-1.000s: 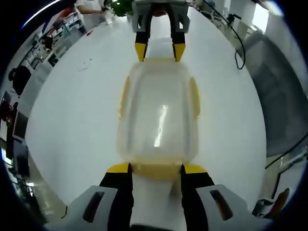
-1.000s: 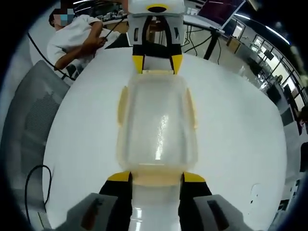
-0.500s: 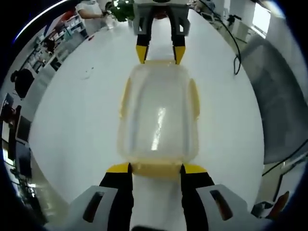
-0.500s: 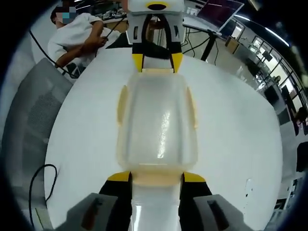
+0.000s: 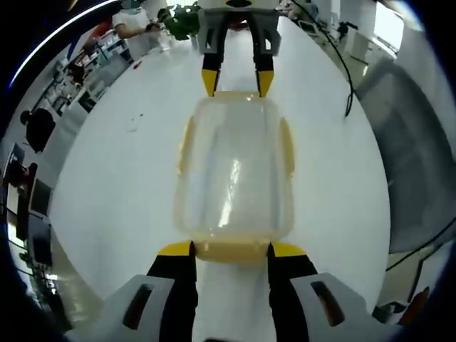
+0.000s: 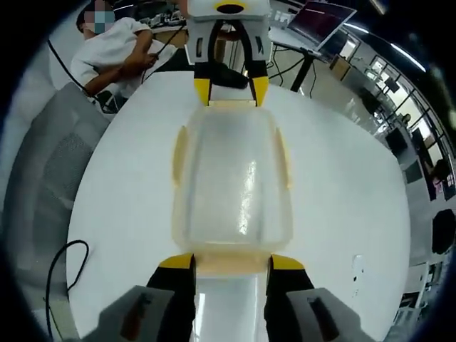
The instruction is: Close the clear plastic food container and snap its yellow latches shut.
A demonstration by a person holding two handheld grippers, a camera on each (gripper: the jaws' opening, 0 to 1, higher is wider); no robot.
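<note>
The clear plastic container with its lid on lies lengthwise between my two grippers, above the white table. My left gripper is shut on the yellow end latch nearest it. At the far end my right gripper clasps the opposite end. In the right gripper view the container looks the same. There the right gripper is shut on its near end latch and the left gripper is at the far end. Yellow side latches lie along the long sides.
The round white table spreads wide around the container. A grey chair and a black cable lie past its edge. A person in white sits at the far side. Another cable crosses the table.
Both views have tilted a little, so the table and room slide behind the container. The container keeps its place between the two grippers, and the jaws' spacing is unchanged.
</note>
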